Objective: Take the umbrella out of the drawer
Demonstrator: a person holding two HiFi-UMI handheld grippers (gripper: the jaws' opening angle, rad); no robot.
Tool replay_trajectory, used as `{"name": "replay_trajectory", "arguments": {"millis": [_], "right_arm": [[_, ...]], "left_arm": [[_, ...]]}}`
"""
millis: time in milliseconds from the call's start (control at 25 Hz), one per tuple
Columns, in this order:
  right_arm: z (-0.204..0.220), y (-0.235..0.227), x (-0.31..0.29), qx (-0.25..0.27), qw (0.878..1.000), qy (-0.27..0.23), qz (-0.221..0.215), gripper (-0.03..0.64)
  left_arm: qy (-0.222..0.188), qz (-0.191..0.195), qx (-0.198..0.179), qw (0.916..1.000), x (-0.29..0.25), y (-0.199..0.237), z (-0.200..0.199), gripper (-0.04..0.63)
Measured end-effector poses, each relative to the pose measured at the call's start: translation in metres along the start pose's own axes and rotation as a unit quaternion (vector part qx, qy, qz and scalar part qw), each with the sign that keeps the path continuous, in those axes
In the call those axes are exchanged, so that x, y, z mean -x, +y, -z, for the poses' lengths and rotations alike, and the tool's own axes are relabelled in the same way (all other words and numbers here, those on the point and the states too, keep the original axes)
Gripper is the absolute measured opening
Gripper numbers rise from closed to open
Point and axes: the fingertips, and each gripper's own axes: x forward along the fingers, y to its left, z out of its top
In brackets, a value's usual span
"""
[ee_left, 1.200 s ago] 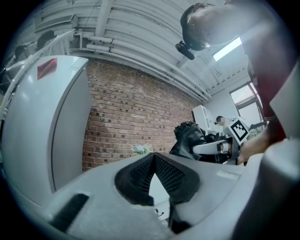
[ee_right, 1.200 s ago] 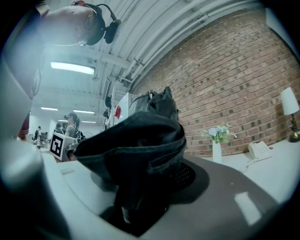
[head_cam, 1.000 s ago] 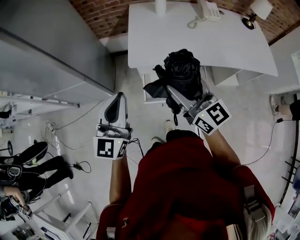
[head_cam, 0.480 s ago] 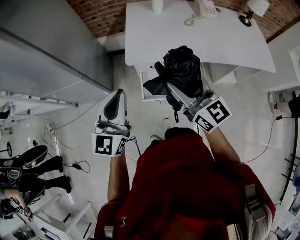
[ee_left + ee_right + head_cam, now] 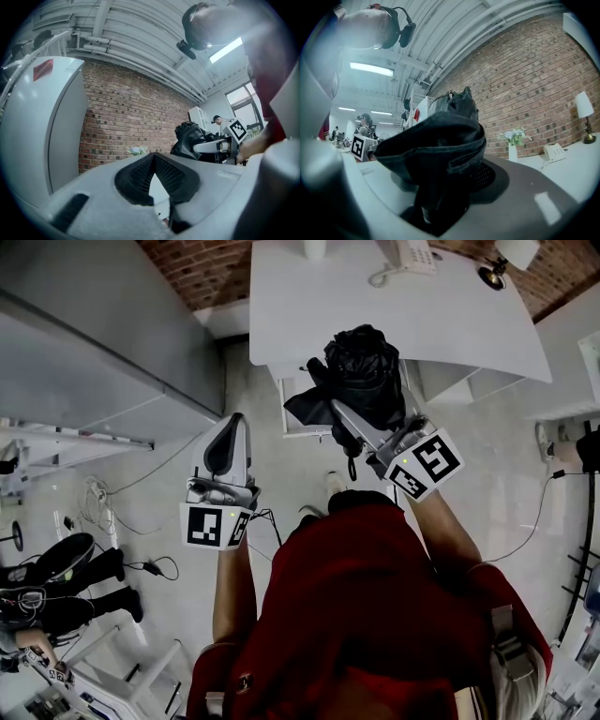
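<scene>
Nothing had shifted: my right gripper (image 5: 349, 423) clenched the umbrella (image 5: 361, 371), its length pointing far, over the drawer (image 5: 302, 432). My left gripper (image 5: 228, 442) hung shut and empty, nearer left.

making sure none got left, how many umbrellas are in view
1: the umbrella, clamped in the right gripper, near the desk's front edge. Others could be hidden beneath it.

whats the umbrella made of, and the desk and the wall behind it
Umbrella: black woven fabric, matte, likely nylon or polyester; it crumples and shows stitched seams.
Desk: smooth white top, probably laminate or painted board.
Wall: bare red brick with mortar lines.
</scene>
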Motion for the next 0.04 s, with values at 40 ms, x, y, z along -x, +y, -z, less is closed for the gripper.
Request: {"name": "replay_trajectory", "arguments": {"millis": [40], "right_arm": [[0.0001, -0.0003, -0.0001, 0.0, 1.0, 0.0, 0.0, 0.252]], "left_arm": [[0.0, 0.0, 0.0, 1.0, -0.0003, 0.0002, -0.0001, 0.006]]}}
